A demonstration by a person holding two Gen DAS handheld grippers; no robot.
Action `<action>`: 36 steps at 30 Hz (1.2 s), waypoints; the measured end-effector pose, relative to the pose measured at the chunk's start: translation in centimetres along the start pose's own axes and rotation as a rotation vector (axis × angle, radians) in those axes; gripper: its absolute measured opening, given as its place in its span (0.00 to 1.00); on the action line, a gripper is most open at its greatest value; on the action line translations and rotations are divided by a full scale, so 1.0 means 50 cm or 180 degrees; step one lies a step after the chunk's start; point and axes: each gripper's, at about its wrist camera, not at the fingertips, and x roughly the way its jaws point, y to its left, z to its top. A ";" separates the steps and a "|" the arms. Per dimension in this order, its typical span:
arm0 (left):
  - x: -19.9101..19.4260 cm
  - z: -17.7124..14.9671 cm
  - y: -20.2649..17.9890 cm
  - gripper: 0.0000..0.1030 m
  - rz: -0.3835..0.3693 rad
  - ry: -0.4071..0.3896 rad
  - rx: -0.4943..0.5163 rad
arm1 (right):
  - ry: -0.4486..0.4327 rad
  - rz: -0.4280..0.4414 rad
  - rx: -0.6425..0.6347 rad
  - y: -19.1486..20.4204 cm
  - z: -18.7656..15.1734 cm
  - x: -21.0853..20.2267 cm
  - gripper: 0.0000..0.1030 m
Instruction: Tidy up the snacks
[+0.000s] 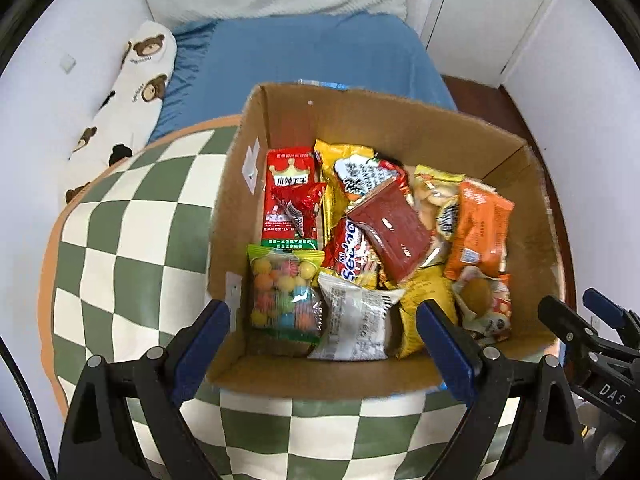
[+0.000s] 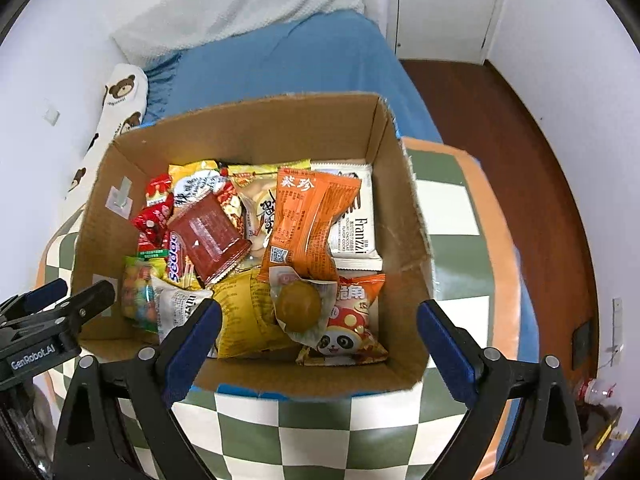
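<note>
An open cardboard box (image 1: 400, 120) (image 2: 248, 128) sits on a green and white checkered cushion (image 1: 132, 240) (image 2: 312, 432) and holds several snack packs. Among them are a candy ball bag (image 1: 284, 292), a red crown pack (image 1: 290, 192), a dark red pack (image 1: 390, 234) (image 2: 210, 232), an orange pack (image 1: 478, 228) (image 2: 310, 220), a white Franzzi pack (image 2: 358, 224) and a panda pack (image 2: 344, 328). My left gripper (image 1: 324, 332) is open and empty above the box's near edge. My right gripper (image 2: 320, 332) is open and empty above the near right part of the box.
The cushion lies on a bed with a blue sheet (image 1: 312, 52) (image 2: 304, 60). A bear-print pillow (image 1: 132, 80) lies along the left wall. White cupboard doors (image 1: 480, 12) and dark wood floor (image 2: 500, 140) are to the right. The right gripper shows at the left wrist view's right edge (image 1: 596, 332).
</note>
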 end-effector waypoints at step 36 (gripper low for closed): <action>-0.461 -0.342 -0.024 0.93 0.0136 -0.1338 0.0080 | -0.1448 0.0004 -0.0267 0.019 -0.349 -0.540 1.00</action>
